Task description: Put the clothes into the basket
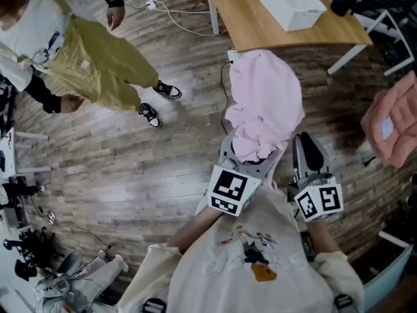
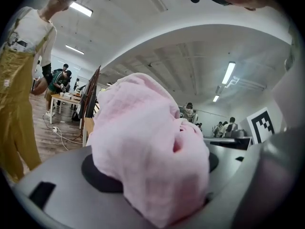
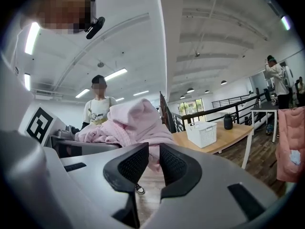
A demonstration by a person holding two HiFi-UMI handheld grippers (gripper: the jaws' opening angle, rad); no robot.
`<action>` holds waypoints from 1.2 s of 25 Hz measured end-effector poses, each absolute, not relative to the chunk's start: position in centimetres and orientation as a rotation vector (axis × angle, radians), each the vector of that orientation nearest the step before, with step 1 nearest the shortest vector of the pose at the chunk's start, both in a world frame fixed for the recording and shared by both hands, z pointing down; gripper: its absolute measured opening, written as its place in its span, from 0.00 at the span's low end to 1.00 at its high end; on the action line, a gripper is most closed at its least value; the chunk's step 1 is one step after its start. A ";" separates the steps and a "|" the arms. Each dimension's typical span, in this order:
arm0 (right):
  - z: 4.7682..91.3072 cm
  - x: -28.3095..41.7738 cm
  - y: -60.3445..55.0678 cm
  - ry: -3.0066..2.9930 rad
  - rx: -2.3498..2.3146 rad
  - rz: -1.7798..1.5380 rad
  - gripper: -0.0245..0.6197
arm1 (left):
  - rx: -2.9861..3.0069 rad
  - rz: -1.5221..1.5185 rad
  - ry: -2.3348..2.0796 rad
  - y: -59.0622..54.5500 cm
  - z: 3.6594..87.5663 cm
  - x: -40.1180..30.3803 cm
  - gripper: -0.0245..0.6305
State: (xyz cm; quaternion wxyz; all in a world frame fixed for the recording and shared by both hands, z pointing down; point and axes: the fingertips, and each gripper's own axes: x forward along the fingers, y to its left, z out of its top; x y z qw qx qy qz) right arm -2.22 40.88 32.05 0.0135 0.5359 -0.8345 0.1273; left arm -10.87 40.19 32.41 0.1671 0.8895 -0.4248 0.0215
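Note:
A pale pink garment hangs bunched over my left gripper, which is shut on it and held above the wooden floor. In the left gripper view the pink cloth fills the space between the jaws and hides the pads. My right gripper is just to the right of the cloth, its dark pads nearly together with nothing between them. From there the pink garment shows to the left, apart from the jaws. A white basket stands on a wooden table ahead; the white basket also shows in the right gripper view.
A person in yellow overalls stands on the floor to the left. A salmon-pink garment hangs at the right edge. A white cable lies by the table leg. Stands and gear crowd the lower left.

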 end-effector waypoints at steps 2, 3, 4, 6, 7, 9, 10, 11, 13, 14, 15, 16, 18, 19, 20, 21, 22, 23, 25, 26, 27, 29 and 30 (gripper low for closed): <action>32.2 -3.3 40.5 -2.588 1.658 0.398 0.15 | 2.539 0.081 -1.215 39.7 32.5 -11.8 0.58; 32.3 -3.9 40.2 -2.583 1.651 0.407 0.15 | 2.533 0.091 -1.216 39.4 32.5 -12.4 0.58; 32.3 -4.6 40.0 -2.579 1.644 0.417 0.15 | 2.523 0.096 -1.215 39.1 32.5 -12.9 0.58; 32.4 -5.7 39.6 -2.573 1.631 0.433 0.15 | 2.505 0.104 -1.209 38.7 32.6 -13.7 0.58; 32.4 -6.1 39.5 -2.569 1.625 0.440 0.15 | 2.501 0.110 -1.205 38.5 32.7 -13.9 0.58; 32.6 -6.5 39.4 -2.559 1.613 0.455 0.15 | 2.496 0.124 -1.199 38.5 32.8 -14.0 0.58; 32.7 -6.5 39.4 -2.557 1.606 0.462 0.15 | 2.495 0.129 -1.197 38.5 32.8 -14.0 0.58; 32.7 -6.4 39.4 -2.556 1.601 0.466 0.15 | 2.495 0.133 -1.196 38.5 32.8 -13.9 0.58; 32.6 -6.1 38.8 -2.561 1.603 0.463 0.15 | 2.501 0.140 -1.199 38.0 32.8 -13.7 0.58; 32.7 -6.0 38.3 -2.566 1.609 0.463 0.15 | 2.503 0.147 -1.204 37.6 33.0 -13.7 0.58; 33.0 -5.9 37.9 -2.569 1.615 0.468 0.15 | 2.502 0.155 -1.212 37.2 33.3 -13.7 0.58; 33.3 -5.8 37.5 -2.570 1.618 0.479 0.15 | 2.495 0.164 -1.220 36.9 33.6 -13.8 0.58; 33.9 -5.5 36.6 -2.571 1.614 0.499 0.15 | 2.477 0.175 -1.232 36.2 34.1 -13.6 0.58; 34.0 -5.3 36.1 -2.572 1.608 0.505 0.15 | 2.472 0.177 -1.238 35.8 34.2 -13.4 0.58; 34.2 -5.1 35.4 -2.574 1.605 0.510 0.15 | 2.469 0.182 -1.242 35.3 34.3 -13.0 0.58; 34.2 -4.8 34.7 -2.576 1.604 0.515 0.15 | 2.469 0.187 -1.244 34.7 34.4 -12.7 0.58; 34.3 -4.5 33.9 -2.580 1.606 0.519 0.15 | 2.468 0.191 -1.244 34.1 34.4 -12.3 0.58; 34.3 -4.3 33.0 -2.585 1.610 0.524 0.15 | 2.469 0.194 -1.244 33.3 34.5 -12.1 0.58; 34.2 -4.0 30.9 -2.603 1.620 0.537 0.15 | 2.473 0.199 -1.254 31.3 34.5 -11.9 0.58; 34.3 -3.7 29.9 -2.612 1.623 0.548 0.15 | 2.472 0.201 -1.262 30.3 34.5 -11.7 0.58; 34.4 -3.3 29.0 -2.616 1.625 0.558 0.15 | 2.470 0.203 -1.270 29.4 34.5 -11.5 0.58; 34.6 -2.1 27.2 -2.614 1.626 0.568 0.15 | 2.462 0.203 -1.279 27.6 34.6 -10.5 0.58; 34.8 -1.5 26.2 -2.613 1.624 0.566 0.15 | 2.459 0.204 -1.280 26.5 34.8 -9.9 0.58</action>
